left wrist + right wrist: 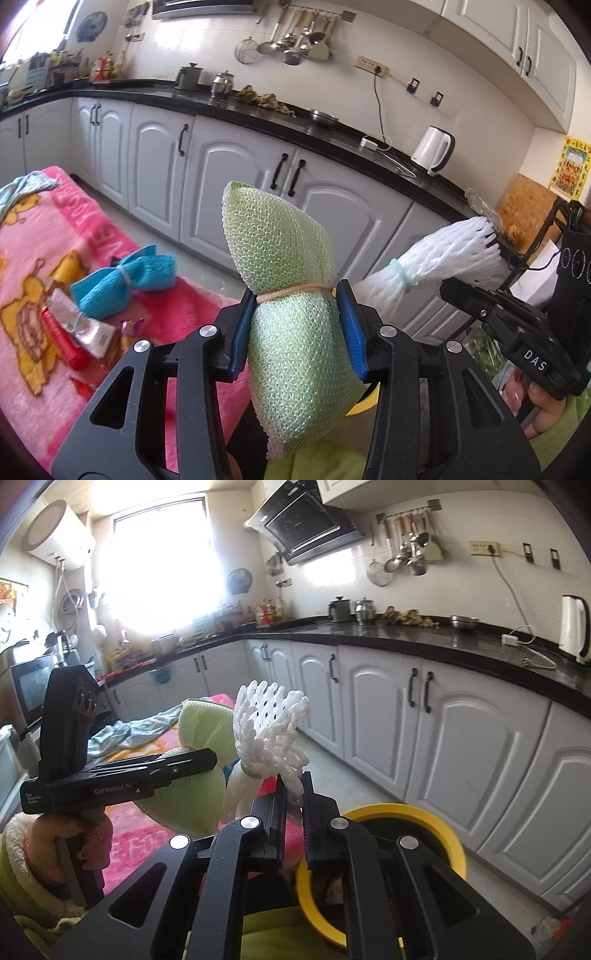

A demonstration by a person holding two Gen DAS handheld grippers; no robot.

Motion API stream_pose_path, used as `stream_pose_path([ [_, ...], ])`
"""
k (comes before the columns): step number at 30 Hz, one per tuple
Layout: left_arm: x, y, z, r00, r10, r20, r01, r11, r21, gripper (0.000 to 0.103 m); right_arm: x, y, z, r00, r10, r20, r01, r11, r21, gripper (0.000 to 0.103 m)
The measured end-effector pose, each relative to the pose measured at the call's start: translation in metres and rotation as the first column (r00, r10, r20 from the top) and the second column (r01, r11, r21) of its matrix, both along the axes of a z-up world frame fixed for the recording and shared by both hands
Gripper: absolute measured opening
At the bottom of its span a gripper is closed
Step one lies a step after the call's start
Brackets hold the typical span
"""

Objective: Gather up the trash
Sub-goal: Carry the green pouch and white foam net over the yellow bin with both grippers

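Observation:
My left gripper (297, 325) is shut on a green foam net bundle (288, 266) tied with a rubber band, held up in the air. My right gripper (293, 805) is shut on a white foam net bundle (266, 731), which also shows in the left wrist view (436, 258). A yellow-rimmed bin (424, 816) sits on the floor just below the right gripper. On the pink blanket (44, 258) lie a blue foam net bundle (122, 280) and silver and red wrappers (77, 328).
White cabinets (221, 177) under a black counter (406, 635) run along the far side. A white kettle (432, 149) stands on the counter. A light blue cloth (129, 731) lies on the blanket.

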State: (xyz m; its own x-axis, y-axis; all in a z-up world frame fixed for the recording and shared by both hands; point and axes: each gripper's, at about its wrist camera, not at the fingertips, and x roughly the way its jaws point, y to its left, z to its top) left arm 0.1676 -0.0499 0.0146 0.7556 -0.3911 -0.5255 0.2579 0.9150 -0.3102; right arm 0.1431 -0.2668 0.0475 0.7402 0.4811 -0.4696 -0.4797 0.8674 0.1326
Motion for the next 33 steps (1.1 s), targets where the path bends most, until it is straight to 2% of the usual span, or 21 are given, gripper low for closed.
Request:
stream_pose_path([
  [12,0.017,-0.043,-0.008,0.997,-0.075,0.004,0.075,0.997,0.019,0.035,0.0,-0.036,-0.006,0.993,-0.11,0.033,0.111,0.993,-0.044,0.008],
  [22,0.03,-0.065,-0.023,0.994,-0.105,-0.014,0.105,0.994,0.032,0.035,0.004,-0.051,-0.019,0.989,-0.151,0.003,0.151,0.987,-0.056,0.008],
  [33,0.048,-0.081,-0.05,0.992,-0.118,-0.053,0.12,0.992,0.047,0.035,0.016,-0.058,-0.043,0.983,-0.172,-0.069,0.165,0.982,-0.092,0.008],
])
